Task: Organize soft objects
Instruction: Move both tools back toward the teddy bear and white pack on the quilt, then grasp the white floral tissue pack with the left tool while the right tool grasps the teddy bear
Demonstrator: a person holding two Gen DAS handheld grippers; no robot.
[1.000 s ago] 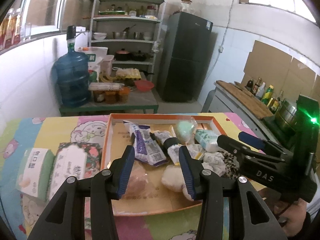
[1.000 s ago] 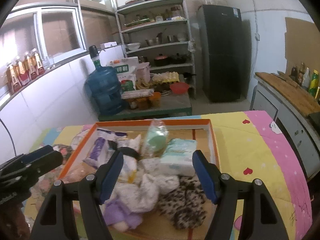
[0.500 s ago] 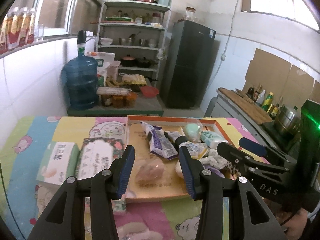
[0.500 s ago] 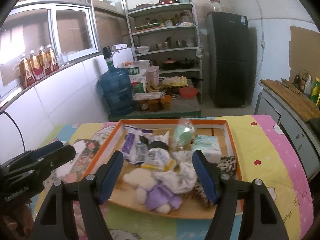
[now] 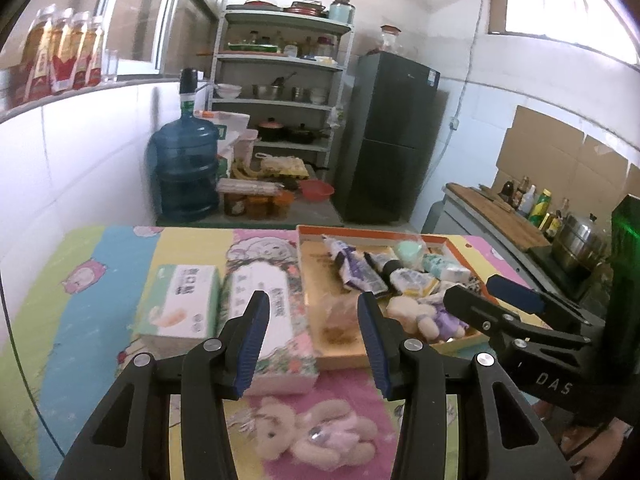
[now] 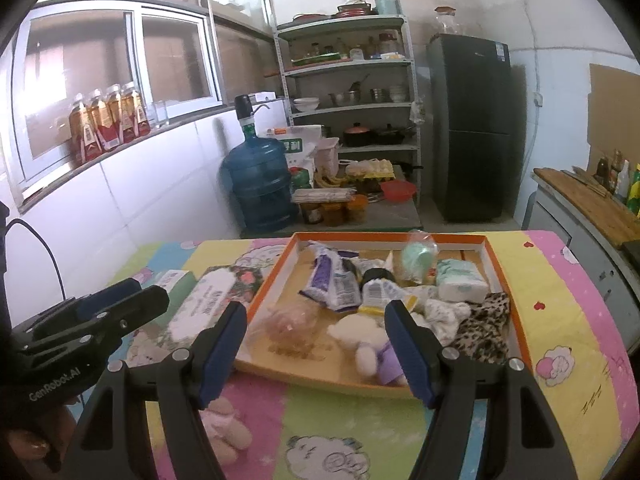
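Observation:
An orange-rimmed tray (image 6: 496, 264) on the cartoon mat holds a white plush in purple (image 6: 372, 340), a leopard-print cloth (image 6: 484, 328), a tissue packet (image 6: 460, 280), a bagged green ball (image 6: 416, 256) and purple packets (image 6: 328, 280). My right gripper (image 6: 316, 344) hangs open in front of the tray's near edge, nothing between its fingers. My left gripper (image 5: 314, 340) is open too, above a floral tissue pack (image 5: 272, 312) left of the tray (image 5: 380, 234). A pale plush toy (image 5: 316, 436) lies on the mat below it. A green tissue pack (image 5: 180, 300) sits further left.
Beyond the mat stand a low table with jars (image 6: 332, 212), a blue water bottle (image 6: 260, 184), a shelf rack (image 6: 352, 80) and a dark fridge (image 6: 472, 128). A counter with bottles and a steel pot (image 5: 576, 244) runs along the right.
Both grippers have drawn back from the tray toward the near side. More of the mat shows, and the pale plush on the mat has come into view. Jaw openings are unchanged.

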